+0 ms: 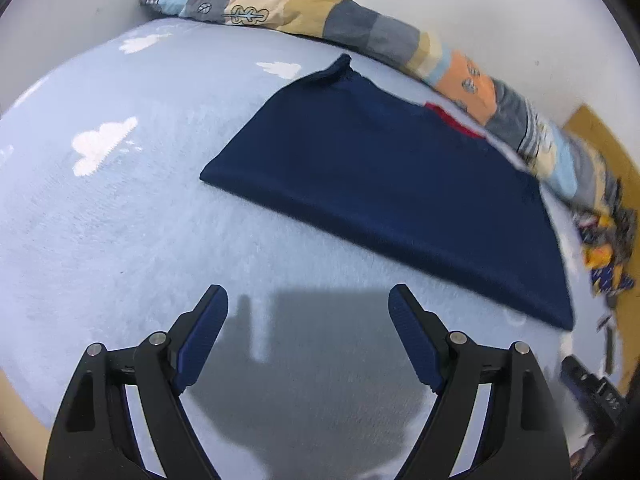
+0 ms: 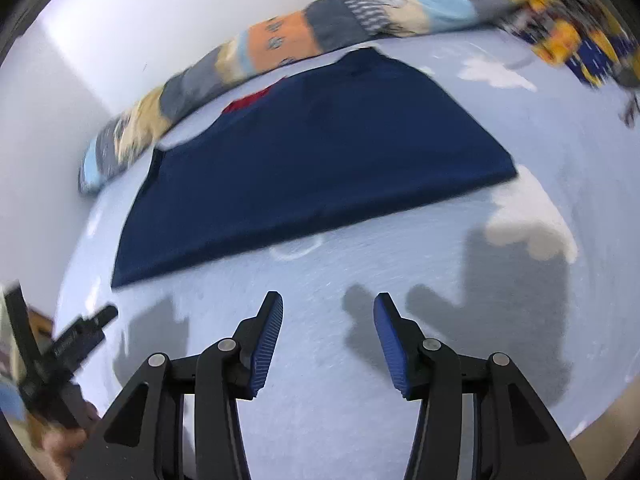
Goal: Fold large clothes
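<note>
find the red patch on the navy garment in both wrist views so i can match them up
Left wrist view: the red patch sits upper right, at the far edge of the navy garment, just below the patchwork bolster.
Right wrist view: the red patch sits upper left of centre, again at the garment's far edge.
Shared landmark: the bolster's orange panel, right beside the patch in both.

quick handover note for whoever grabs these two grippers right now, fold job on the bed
Left gripper: open, empty, above the light blue blanket.
Right gripper: open, empty, also short of the garment.
Navy garment: lies flat as a folded rectangle on the blanket, beside the patchwork bolster along the wall; red shows at its far edge.
Done: looks folded at least once.
Left: probably a further fold, if wanted.
</note>
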Demonstrator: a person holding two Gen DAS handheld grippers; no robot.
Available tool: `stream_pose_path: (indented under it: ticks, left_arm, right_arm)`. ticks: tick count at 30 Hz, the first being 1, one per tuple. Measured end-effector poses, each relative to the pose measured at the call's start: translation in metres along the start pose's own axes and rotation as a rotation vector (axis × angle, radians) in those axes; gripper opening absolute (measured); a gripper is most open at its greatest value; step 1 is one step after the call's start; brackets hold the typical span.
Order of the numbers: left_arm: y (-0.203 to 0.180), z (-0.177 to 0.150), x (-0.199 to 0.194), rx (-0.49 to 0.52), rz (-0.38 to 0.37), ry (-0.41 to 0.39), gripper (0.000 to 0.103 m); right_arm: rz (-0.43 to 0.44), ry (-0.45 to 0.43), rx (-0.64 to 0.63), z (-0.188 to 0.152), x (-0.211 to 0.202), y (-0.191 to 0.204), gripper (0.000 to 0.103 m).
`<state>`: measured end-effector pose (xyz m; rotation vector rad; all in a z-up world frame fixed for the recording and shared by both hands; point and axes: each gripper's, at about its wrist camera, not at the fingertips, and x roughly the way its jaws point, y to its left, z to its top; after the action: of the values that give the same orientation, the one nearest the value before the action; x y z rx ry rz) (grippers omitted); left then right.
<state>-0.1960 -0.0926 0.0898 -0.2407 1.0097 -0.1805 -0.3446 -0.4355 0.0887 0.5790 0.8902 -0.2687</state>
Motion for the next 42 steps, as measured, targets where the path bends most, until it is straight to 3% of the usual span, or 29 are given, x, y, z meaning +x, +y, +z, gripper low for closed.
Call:
stream_pose_path:
  ticks: [6,9,13,16,24,29,34,35,36,37,39,42]
  left_arm:
    - [0.025,0.006,0.01,-0.15,-0.11,0.032,0.083]
    - [0.026,0.007,0.015,-0.169,-0.13,0.036,0.083]
    - [0.026,0.012,0.02,-0.193,-0.21,0.033,0.083]
    - [0.033,0.019,0.031,-0.251,-0.32,0.05,0.083]
    - [0.071,0.036,0.069,-0.401,-0.5,0.058,0.083]
    - [0.067,0.062,0.087,-0.406,-0.494,0.035,0.083]
    - [0.06,0.083,0.105,-0.438,-0.449,-0.03,0.083]
    - [0.061,0.084,0.106,-0.437,-0.431,-0.04,0.073]
    - [0.06,0.084,0.106,-0.437,-0.397,-0.048,0.056]
    - [0.061,0.085,0.108,-0.439,-0.338,-0.034,0.025]
    - [0.065,0.081,0.11,-0.457,-0.353,-0.032,0.02]
    - [0.061,0.072,0.091,-0.372,-0.312,-0.058,0.014]
  right_arm:
    - [0.079,-0.027,0.197,0.01,0.003,-0.049,0.056]
    - [0.106,-0.034,0.299,0.012,0.01,-0.071,0.06]
    - [0.156,-0.02,0.417,0.014,0.027,-0.095,0.061]
    - [0.19,-0.03,0.468,0.017,0.037,-0.108,0.06]
    - [0.249,-0.084,0.532,0.045,0.063,-0.127,0.061]
    - [0.285,-0.139,0.569,0.067,0.078,-0.13,0.065]
    - [0.378,-0.198,0.635,0.089,0.101,-0.132,0.064]
    - [0.385,-0.202,0.63,0.094,0.105,-0.131,0.055]
    - [0.387,-0.191,0.619,0.098,0.11,-0.13,0.042]
    - [0.388,-0.175,0.61,0.1,0.113,-0.129,0.013]
    - [0.385,-0.18,0.588,0.102,0.111,-0.127,0.013]
    - [0.343,-0.208,0.476,0.103,0.092,-0.112,0.012]
